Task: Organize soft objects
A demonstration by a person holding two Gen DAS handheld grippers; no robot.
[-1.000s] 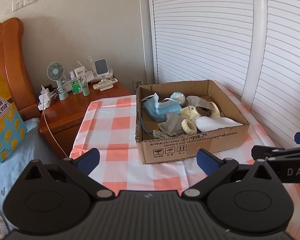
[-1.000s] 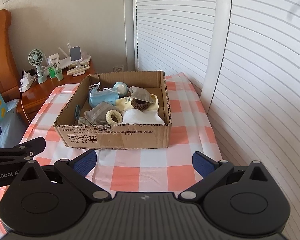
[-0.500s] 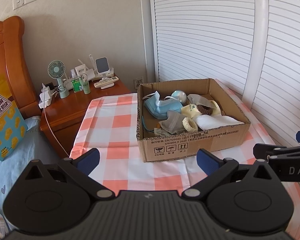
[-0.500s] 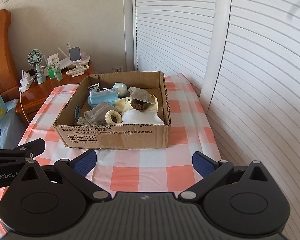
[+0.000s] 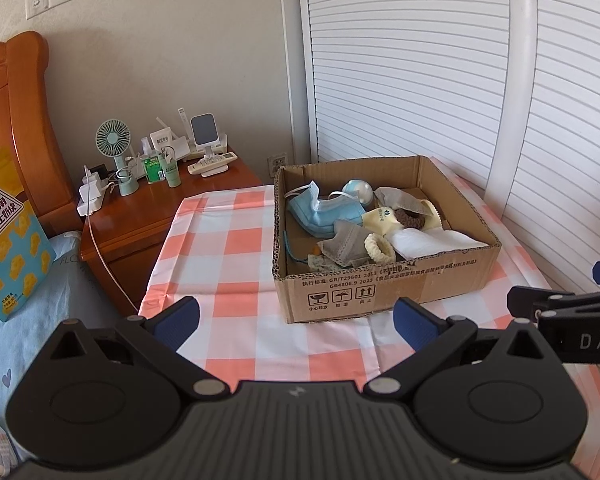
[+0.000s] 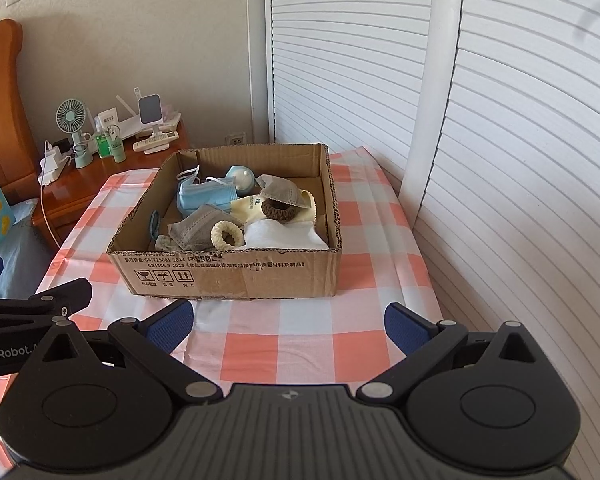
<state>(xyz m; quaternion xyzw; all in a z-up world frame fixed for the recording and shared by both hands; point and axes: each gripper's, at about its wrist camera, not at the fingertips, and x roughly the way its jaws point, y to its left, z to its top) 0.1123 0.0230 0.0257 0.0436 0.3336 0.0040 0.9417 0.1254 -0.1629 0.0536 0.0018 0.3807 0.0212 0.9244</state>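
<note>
A nightstand (image 5: 148,216) with a small fan (image 5: 114,140) stands at far left, beside the checked table (image 5: 228,256). The left gripper (image 5: 296,316) and right gripper (image 6: 288,320) both hover spread wide and empty over the table's near edge. Ahead of them sits the box (image 6: 236,276), holding a blue mask (image 6: 204,196), grey mask (image 6: 198,228), cream scrunchie (image 6: 227,235), brown scrunchie (image 6: 282,210) and white cloth (image 6: 284,236).

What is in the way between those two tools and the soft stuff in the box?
Only the cardboard box's near wall. Both the left tool and right tool are open over bare tablecloth; the soft things lie uncovered.
</note>
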